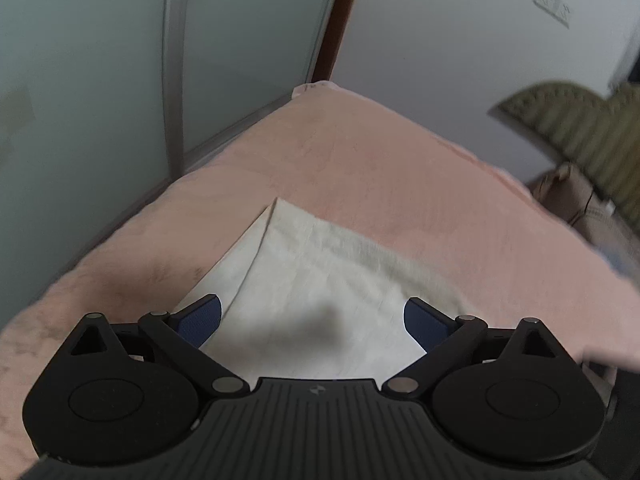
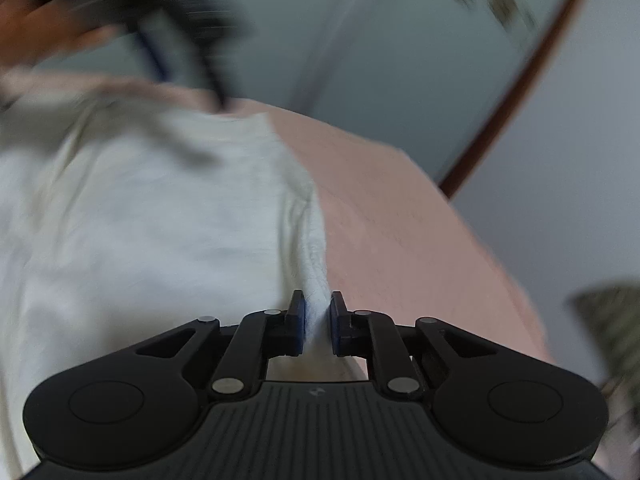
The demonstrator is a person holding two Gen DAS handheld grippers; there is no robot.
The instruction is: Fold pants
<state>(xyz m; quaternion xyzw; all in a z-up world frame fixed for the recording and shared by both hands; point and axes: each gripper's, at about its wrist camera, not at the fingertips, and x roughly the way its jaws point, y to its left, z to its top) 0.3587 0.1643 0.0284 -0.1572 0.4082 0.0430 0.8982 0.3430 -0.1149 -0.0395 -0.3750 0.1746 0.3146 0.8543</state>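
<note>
The right gripper (image 2: 317,322) pinches a raised fold at the edge of the white pants (image 2: 140,232), which lie on the pink bedcover (image 2: 400,240). Beyond the pants, a blurred hand (image 2: 48,36) shows.

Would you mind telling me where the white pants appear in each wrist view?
Left wrist: pants lie lower centre, between the open left gripper fingers.
Right wrist: pants fill the left half, edge pinched by the right gripper.
Shared landmark: pink bed cover.

My left gripper (image 2: 160,40) and hand (image 2: 36,36) smear into blur at far left; the pants (image 2: 140,220) run off my right view's left edge.
</note>
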